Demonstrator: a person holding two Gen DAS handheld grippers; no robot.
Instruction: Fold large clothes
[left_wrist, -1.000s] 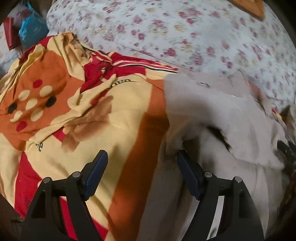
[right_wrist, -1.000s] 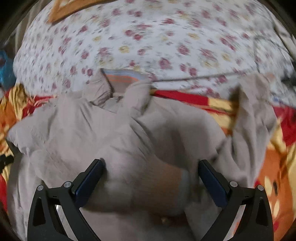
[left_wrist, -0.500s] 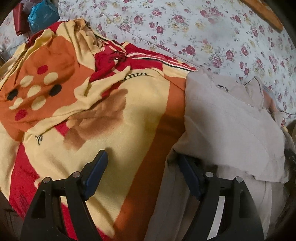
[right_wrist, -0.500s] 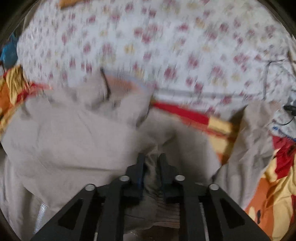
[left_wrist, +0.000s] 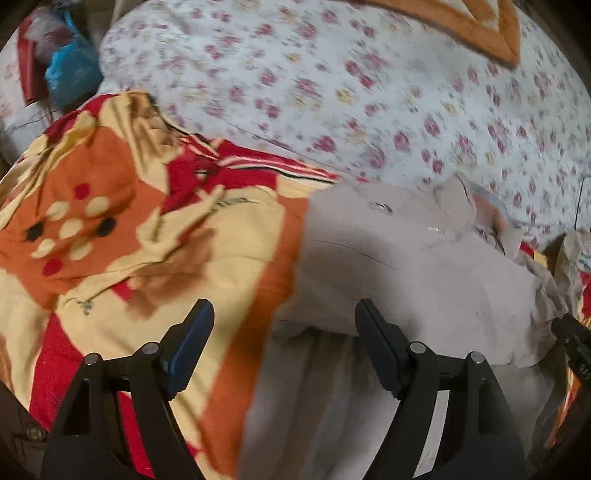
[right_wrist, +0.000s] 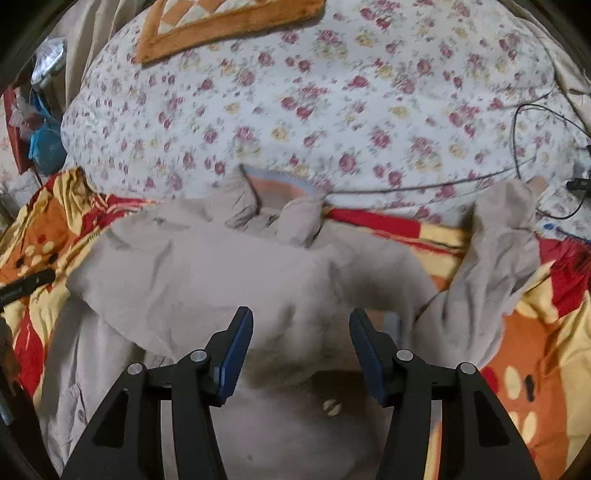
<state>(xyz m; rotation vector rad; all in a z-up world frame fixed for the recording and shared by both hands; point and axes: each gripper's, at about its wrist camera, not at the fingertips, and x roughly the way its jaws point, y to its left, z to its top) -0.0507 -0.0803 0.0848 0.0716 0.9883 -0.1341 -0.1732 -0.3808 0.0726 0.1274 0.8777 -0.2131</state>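
Observation:
A beige jacket (right_wrist: 221, 273) lies on the bed, collar (right_wrist: 277, 184) away from me, its left side folded flat over the body. One sleeve (right_wrist: 498, 251) trails up to the right. My right gripper (right_wrist: 301, 313) hovers over the jacket's middle; its jaws are opening and no cloth is pinched between them. In the left wrist view the jacket (left_wrist: 406, 266) fills the right half. My left gripper (left_wrist: 283, 306) stands open over its left edge and the blanket, holding nothing. The right gripper's tip (left_wrist: 574, 339) shows at the far right.
An orange, red and yellow blanket (left_wrist: 110, 221) lies under the jacket. Behind it bulges a floral quilt (right_wrist: 332, 92) with an orange cushion (right_wrist: 221, 26) on top. A black cable (right_wrist: 535, 147) runs over the quilt at right. A blue bag (left_wrist: 70, 74) sits far left.
The right gripper went from wide apart to pinched on a jacket fold, then parted again and let go. The jacket's left side now lies flatter. Both grippers have lifted and drawn back a little.

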